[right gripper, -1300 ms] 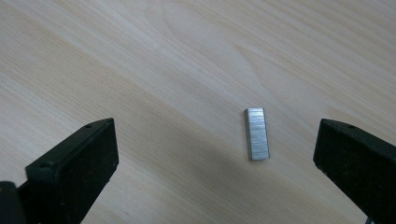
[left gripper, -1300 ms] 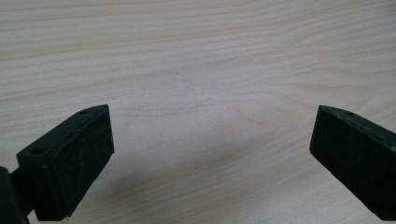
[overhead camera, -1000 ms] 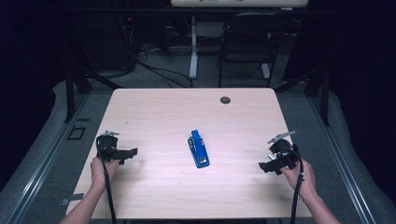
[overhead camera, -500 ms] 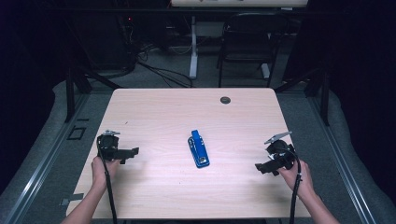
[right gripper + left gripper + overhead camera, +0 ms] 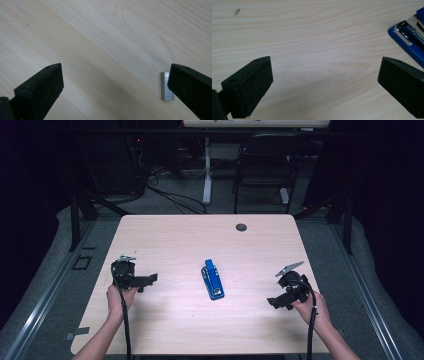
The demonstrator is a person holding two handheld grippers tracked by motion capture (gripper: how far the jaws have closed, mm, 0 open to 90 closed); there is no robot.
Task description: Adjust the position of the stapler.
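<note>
Blue stapler lies flat at centre of the wooden table in the high view, long axis running roughly top to bottom of the frame. No brand or lettering readable on it in any view. In my left gripper view the stapler sits at the right edge, upper right, metal top plate showing, just above my right-hand jaw and not between the jaws.

A small strip of staples lies on the wood at lower right of my right gripper view, touching the inner edge of the right-hand jaw in the frame; no writing on it.

My left gripper sits at left of the high view, well apart from the stapler, jaws spread wide and holding nothing. My right gripper sits at lower right, also apart from the stapler, jaws spread wide, nothing clamped.

Small dark round disc near the table's top edge.
</note>
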